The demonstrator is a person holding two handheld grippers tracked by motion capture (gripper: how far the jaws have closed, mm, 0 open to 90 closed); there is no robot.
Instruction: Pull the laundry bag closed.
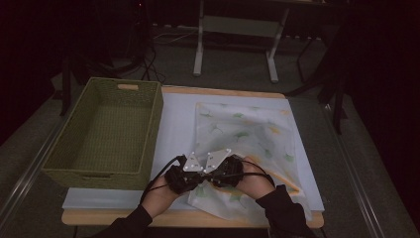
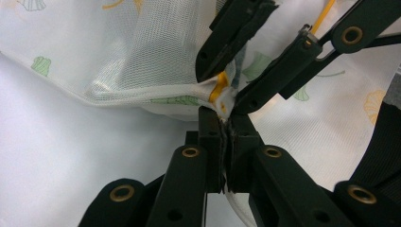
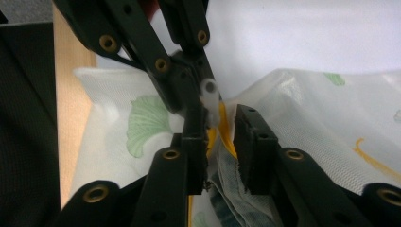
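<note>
— What is seen from the high view?
— A mesh bag (image 1: 242,144) is spread on the white table (image 1: 173,124), both grippers meeting at its near edge.
— And the left gripper view?
— The left gripper (image 2: 226,124) is clamped on the bag's yellow-trimmed corner.
— The right gripper view?
— The right gripper (image 3: 221,142) is parted, fabric lying loose between its jaws.

The person wears dark long sleeves (image 1: 280,208) reaching to the wrists. Each hand carries a black 2-jaw tool, the left gripper (image 1: 190,182) and the right gripper (image 1: 212,177), each topped by a grey 3-cornered plate and trailing a thin black cable. The flat black linkage bars pivot on brass-coloured rivets.
</note>
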